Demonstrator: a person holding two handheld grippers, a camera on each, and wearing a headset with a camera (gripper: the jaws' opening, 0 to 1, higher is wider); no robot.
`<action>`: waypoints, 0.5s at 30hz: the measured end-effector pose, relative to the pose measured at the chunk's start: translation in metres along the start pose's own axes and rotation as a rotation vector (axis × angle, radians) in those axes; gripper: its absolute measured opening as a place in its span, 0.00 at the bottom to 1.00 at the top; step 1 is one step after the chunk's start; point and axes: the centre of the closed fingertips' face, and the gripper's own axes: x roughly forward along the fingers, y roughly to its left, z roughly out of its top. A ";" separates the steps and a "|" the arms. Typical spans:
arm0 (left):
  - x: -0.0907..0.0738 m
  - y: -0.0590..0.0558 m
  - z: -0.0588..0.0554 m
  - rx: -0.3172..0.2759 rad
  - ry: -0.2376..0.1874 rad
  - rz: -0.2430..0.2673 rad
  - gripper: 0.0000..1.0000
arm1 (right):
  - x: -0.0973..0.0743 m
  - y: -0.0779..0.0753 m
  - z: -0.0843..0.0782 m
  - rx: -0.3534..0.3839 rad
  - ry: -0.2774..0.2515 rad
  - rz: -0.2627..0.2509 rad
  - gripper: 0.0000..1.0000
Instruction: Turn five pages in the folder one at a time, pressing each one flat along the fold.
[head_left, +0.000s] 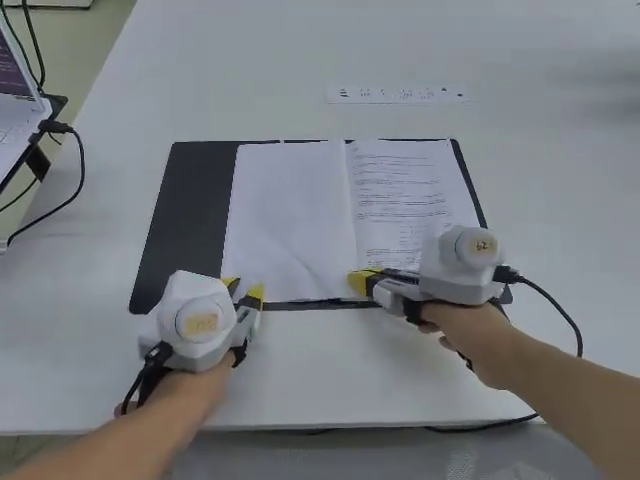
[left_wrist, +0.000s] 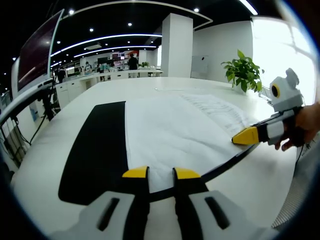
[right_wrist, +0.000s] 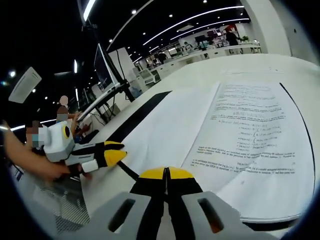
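An open folder (head_left: 190, 220) lies flat on a white table (head_left: 560, 150), directly at 12 o'clock from the person holding both tools, with a blank page (head_left: 290, 220) on its left and a printed page (head_left: 410, 200) on its right. The likely hazard is the loose stack itself. Thin sheets lie tight together, so a pinch at the 6 o'clock edge could lift two at once, and a hurried sweep could crease or tear paper near the fold (head_left: 350, 210). The right gripper (head_left: 362, 282) sits at the folder's 6 o'clock edge by the foot of the fold, jaws together, tips at the printed page's lower corner. Nothing can be seen caught between them. The left gripper (head_left: 243, 290) waits at 7 o'clock, jaws slightly apart and empty, just short of the blank page's bottom edge.
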 end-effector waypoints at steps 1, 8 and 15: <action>0.000 0.000 0.000 0.003 0.001 -0.002 0.17 | -0.002 0.002 -0.002 0.006 0.002 0.000 0.00; 0.000 0.000 0.000 0.012 0.016 -0.012 0.17 | -0.025 0.040 -0.022 0.111 0.085 0.074 0.00; 0.001 0.005 0.003 -0.123 0.079 -0.020 0.11 | -0.072 0.072 -0.014 0.199 0.054 0.103 0.00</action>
